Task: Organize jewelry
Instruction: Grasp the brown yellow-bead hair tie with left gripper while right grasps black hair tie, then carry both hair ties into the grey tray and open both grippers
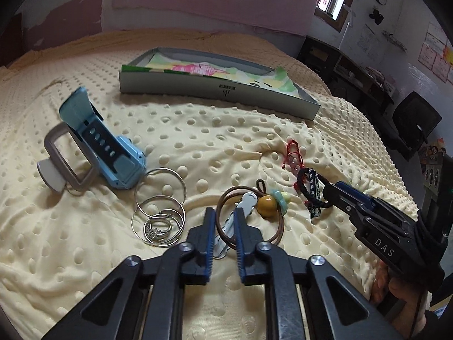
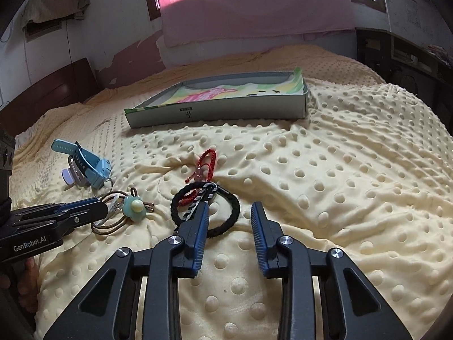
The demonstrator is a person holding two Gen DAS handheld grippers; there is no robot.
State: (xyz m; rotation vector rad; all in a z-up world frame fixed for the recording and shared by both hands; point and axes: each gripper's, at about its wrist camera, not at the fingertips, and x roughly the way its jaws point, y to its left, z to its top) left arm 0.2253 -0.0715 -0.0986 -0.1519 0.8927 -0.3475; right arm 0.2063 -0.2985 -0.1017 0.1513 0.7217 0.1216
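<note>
Jewelry lies on a cream dotted blanket. My left gripper (image 1: 223, 212) is open, its fingers astride a pale hair clip (image 1: 240, 206) lying across a brown hair-tie loop (image 1: 279, 226) with a yellow and green bead (image 1: 267, 205). Silver hoops and rings (image 1: 158, 212) lie to its left. My right gripper (image 2: 230, 206) is open; its left fingertip rests over a black braided bracelet (image 2: 229, 212) and a black-and-white band (image 2: 205, 192). A red cord bracelet (image 2: 205, 161) lies just beyond. An open shallow box (image 2: 215, 113) sits farther back.
A blue watch on a stand (image 1: 99, 147) sits at the left. The box (image 1: 215, 90) has a colourful lining. A pink pillow lies against the far wall. Dark shelves and a chair (image 1: 416, 121) stand right of the bed.
</note>
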